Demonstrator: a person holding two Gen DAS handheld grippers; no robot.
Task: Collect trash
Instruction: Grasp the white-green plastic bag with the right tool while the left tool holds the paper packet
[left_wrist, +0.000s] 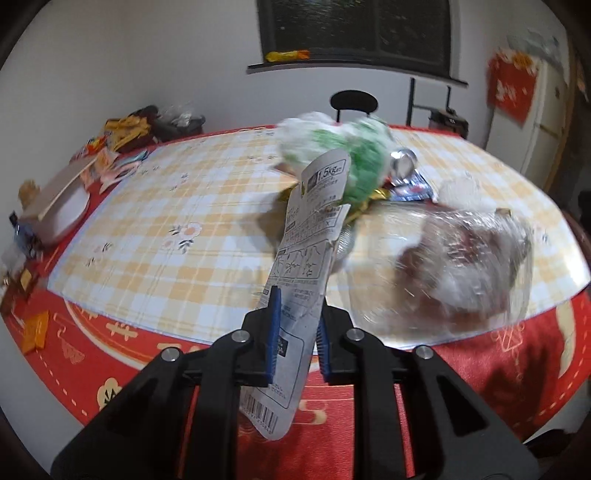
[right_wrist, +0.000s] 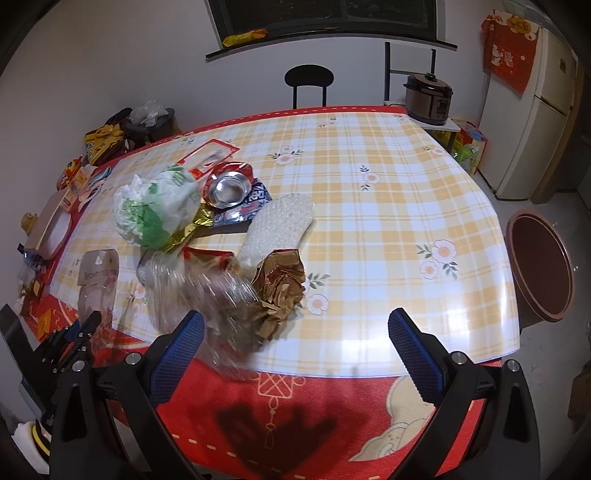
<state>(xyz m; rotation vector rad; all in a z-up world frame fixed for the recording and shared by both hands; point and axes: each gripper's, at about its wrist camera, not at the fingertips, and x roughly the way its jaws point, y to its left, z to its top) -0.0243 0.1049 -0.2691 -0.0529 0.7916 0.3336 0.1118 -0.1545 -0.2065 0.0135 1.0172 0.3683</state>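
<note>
Table (right_wrist: 369, 221), checked yellow cloth over red: it fills the middle of both your views. Brown basin (right_wrist: 541, 269): on the floor, right edge of your right view. Trash heap, centre-left of that view: clear crumpled plastic (right_wrist: 192, 291), green-and-white bag (right_wrist: 155, 206), bubble wrap (right_wrist: 277, 229), crumpled brown paper (right_wrist: 280, 291), crushed can (right_wrist: 229, 188). Your left gripper (left_wrist: 295, 332): blue pads clamped on a printed card package (left_wrist: 299, 266), which is lifted upright at lower centre of your left view. Your right gripper (right_wrist: 295, 354): fingers wide apart, holding nothing, lower frame, with the clear plastic just beside its left pad.
</note>
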